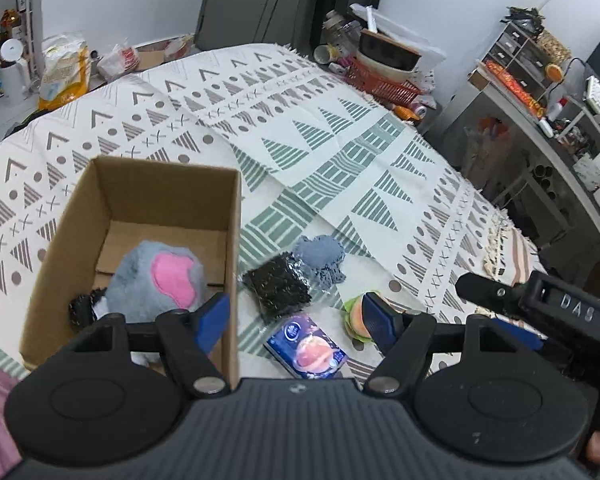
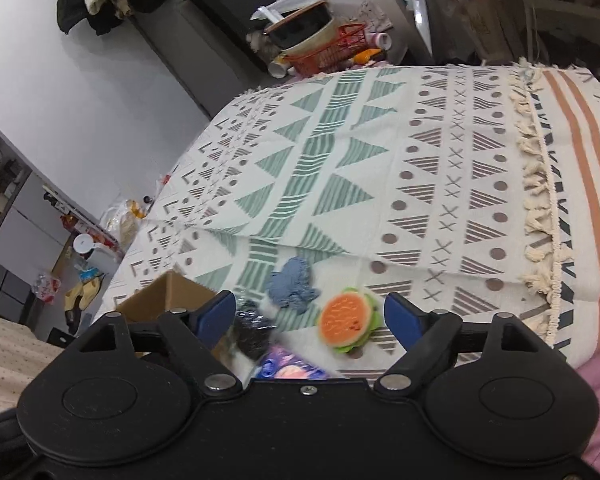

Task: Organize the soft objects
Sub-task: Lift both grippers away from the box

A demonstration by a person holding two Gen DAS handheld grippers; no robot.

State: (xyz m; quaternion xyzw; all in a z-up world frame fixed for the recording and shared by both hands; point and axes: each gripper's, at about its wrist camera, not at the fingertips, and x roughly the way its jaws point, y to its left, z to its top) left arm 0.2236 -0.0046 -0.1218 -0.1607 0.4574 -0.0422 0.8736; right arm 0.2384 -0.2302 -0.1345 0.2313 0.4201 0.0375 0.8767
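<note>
Left gripper (image 1: pixel 294 318) hangs with jaws spread wide, nothing between the blue pads. Right gripper (image 2: pixel 310 316) likewise wide apart and empty, tilted downward.

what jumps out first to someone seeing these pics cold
An open brown cardboard box sits on the patterned cream-and-green cloth, with a fluffy grey plush toy with a pink patch inside. Right of it lie a black glittery pouch, a blue-grey knitted piece and an orange-and-green burger-shaped soft toy, before both open tongs.
</note>
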